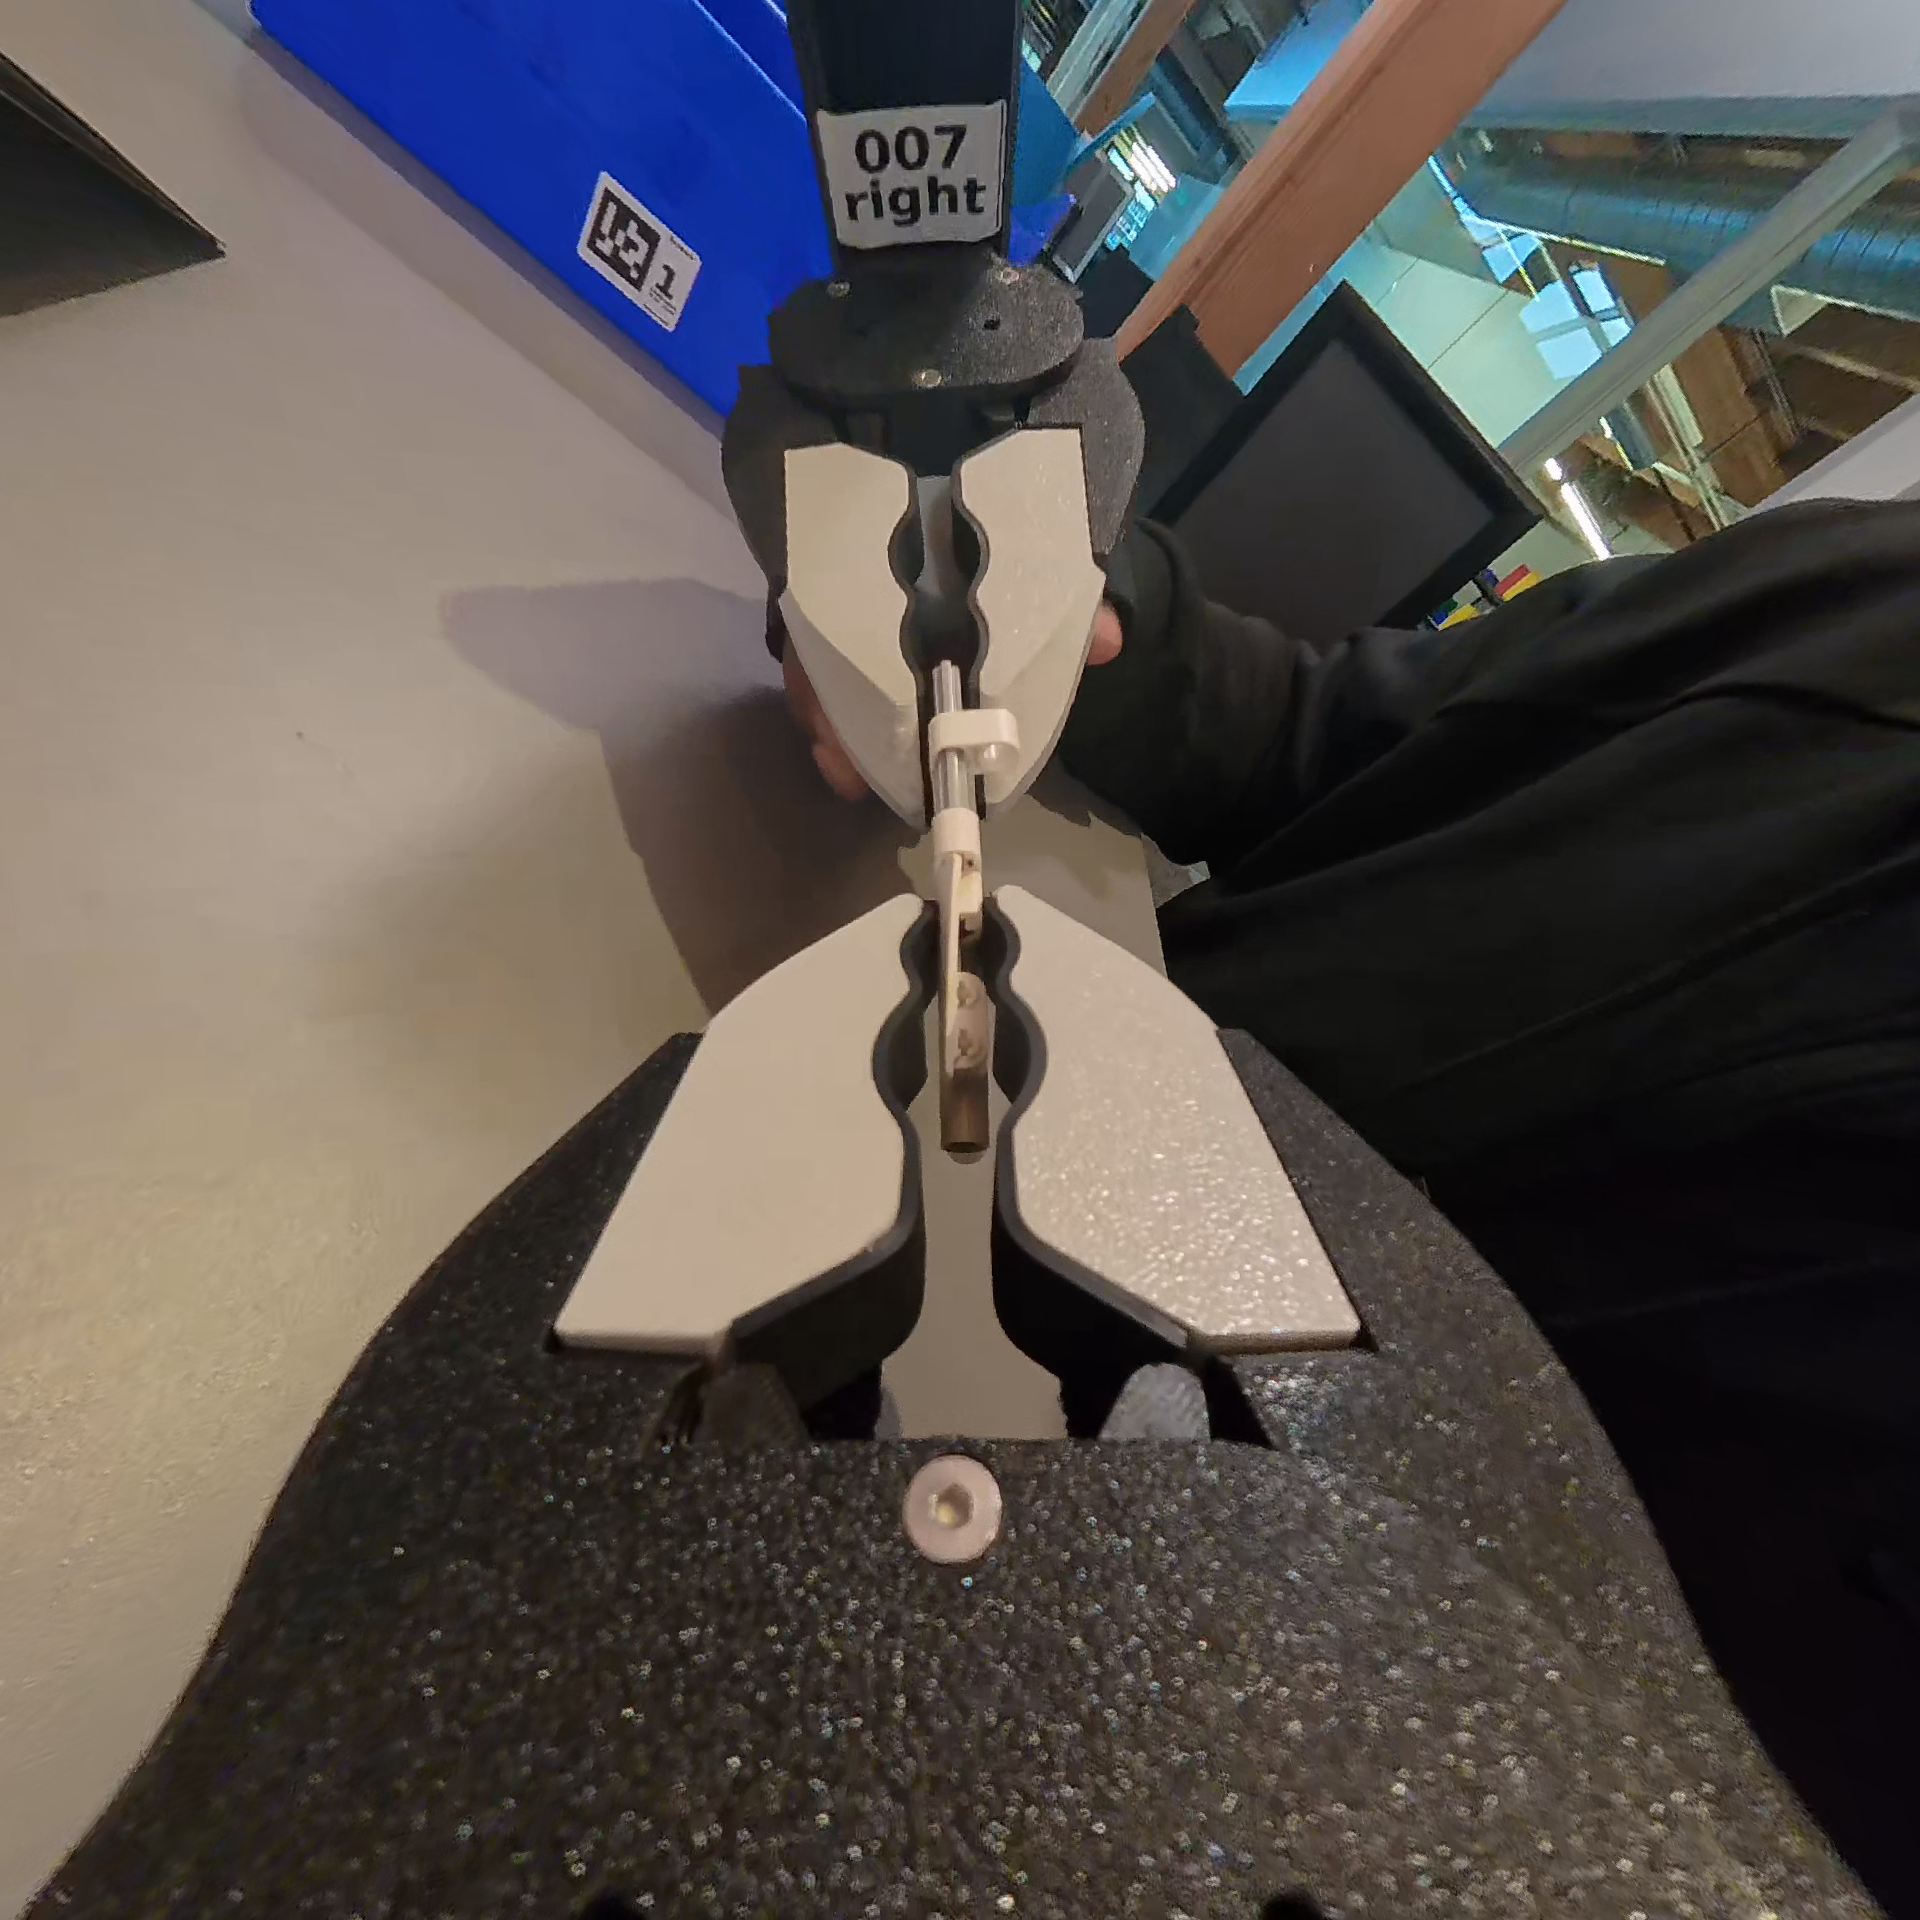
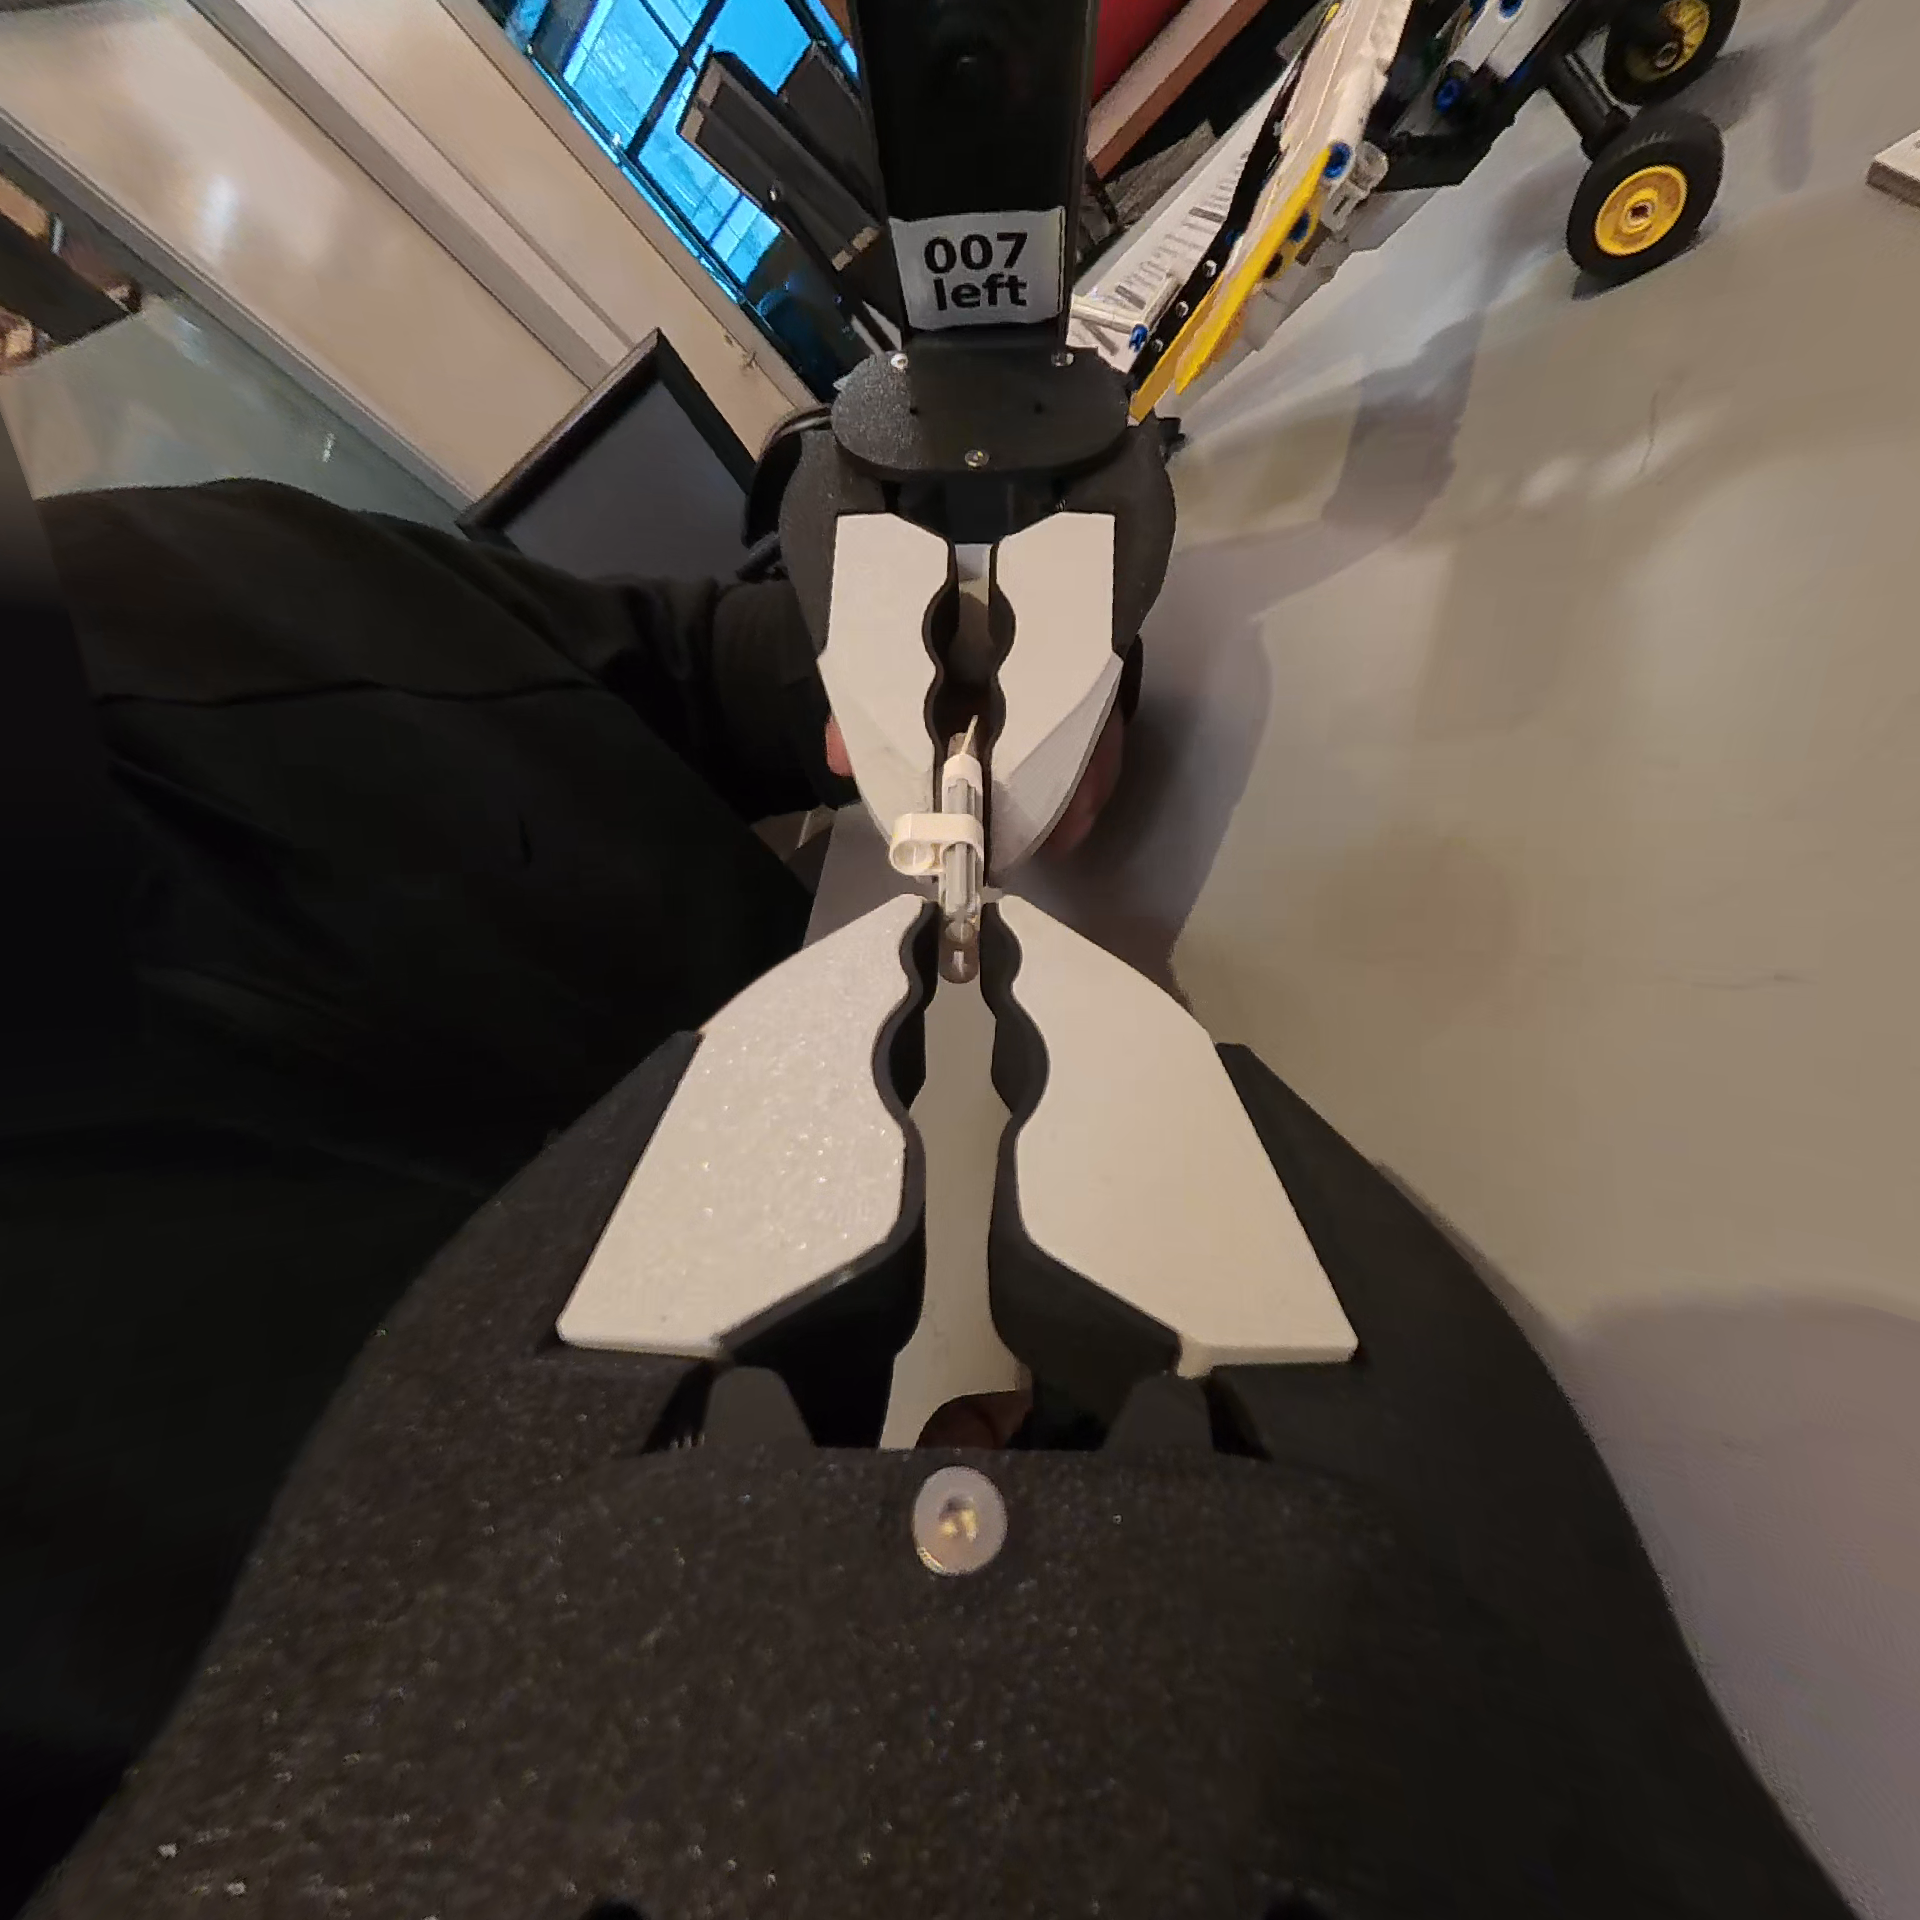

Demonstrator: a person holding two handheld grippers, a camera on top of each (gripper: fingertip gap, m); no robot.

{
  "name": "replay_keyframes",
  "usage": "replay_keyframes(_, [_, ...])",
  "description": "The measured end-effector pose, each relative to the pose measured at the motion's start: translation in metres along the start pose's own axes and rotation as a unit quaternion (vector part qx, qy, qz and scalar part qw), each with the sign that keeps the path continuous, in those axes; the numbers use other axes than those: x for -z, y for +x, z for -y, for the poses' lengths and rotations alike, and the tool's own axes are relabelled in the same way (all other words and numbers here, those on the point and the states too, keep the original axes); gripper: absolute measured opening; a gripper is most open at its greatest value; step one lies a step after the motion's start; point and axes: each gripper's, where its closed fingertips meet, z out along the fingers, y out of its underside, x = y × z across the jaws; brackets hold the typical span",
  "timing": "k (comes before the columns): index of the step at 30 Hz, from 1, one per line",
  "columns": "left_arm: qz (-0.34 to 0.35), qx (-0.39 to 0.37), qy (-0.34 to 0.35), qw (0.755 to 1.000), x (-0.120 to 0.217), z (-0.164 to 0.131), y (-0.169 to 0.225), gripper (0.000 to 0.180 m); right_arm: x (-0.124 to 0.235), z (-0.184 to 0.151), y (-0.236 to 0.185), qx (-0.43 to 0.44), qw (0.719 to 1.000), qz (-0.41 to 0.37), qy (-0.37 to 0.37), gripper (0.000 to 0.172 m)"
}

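My two grippers face each other tip to tip above a grey table (image 1: 260, 727), joined by one small assembly. My left gripper (image 1: 958, 912) is shut on a flat cream-white beam (image 1: 951, 977) with a dark pin end (image 1: 961, 1127) behind its tips. My right gripper (image 2: 956, 916) is shut on a thin grey axle (image 2: 958, 883) that carries a small white connector (image 2: 930, 836) sticking out sideways. In the left wrist view the right gripper (image 1: 951, 810) holds the axle (image 1: 948, 696) with the connector (image 1: 971, 732). In the right wrist view the left gripper (image 2: 971, 868) grips the white end piece (image 2: 961, 777).
A blue bin (image 1: 582, 135) with a marker tag stands behind. A dark monitor (image 1: 1340, 509) is at the table's edge. A person's black sleeve (image 1: 1507, 831) fills one side. A toy vehicle with yellow-hubbed wheels (image 2: 1642, 197) and a yellow-white model (image 2: 1247, 270) stand far off. The grippers are tip to tip, or close to it.
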Motion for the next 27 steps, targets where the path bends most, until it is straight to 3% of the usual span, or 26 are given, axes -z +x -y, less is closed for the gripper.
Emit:
replay_keyframes(15, [0.011,0.01,0.001,1.0,-0.001,-0.001,-0.002,0.008,-0.007,0.001,0.002,-0.035,0.999,0.024,0.018,0.007])
replay_keyframes(20, [0.002,0.024,0.031,0.999,0.002,0.007,-0.001,0.008,-0.006,0.01,0.001,-0.022,0.999,0.018,0.042,0.008])
replay_keyframes(24, [-0.006,0.035,0.083,0.996,0.01,0.021,-0.002,0.008,-0.006,0.017,0.0,0.02,0.998,-0.006,0.054,0.028])
replay_keyframes(27, [-0.012,0.055,0.14,0.989,0.021,0.036,-0.004,0.007,-0.002,0.023,0.009,0.1,0.99,-0.081,0.063,0.038])
